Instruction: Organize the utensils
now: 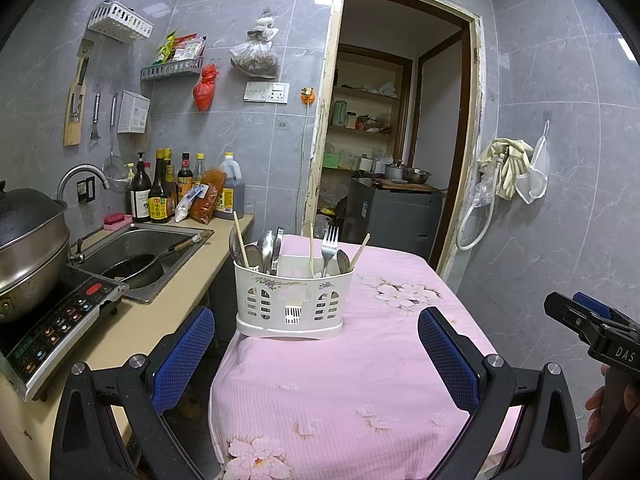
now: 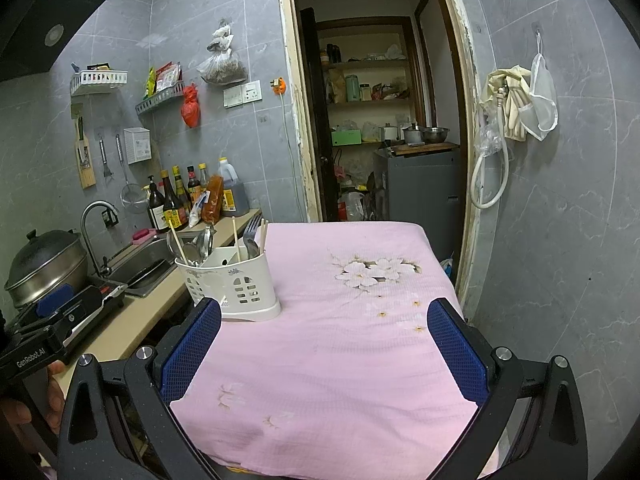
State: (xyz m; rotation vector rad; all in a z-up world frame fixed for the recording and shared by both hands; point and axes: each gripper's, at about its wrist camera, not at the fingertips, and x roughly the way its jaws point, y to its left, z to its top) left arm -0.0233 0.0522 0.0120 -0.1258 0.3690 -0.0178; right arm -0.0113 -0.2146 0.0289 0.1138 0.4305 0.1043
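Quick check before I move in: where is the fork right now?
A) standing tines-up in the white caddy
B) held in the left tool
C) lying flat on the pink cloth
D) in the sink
A: the fork stands tines-up in the right-hand compartment of the white caddy, and both the left tool and right tool are open and hold nothing.

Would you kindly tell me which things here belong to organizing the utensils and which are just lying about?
For the job: utensil caddy, fork, spoons, chopsticks.

Just lying about: sauce bottles, frying pan, steamer pot, induction cooker.
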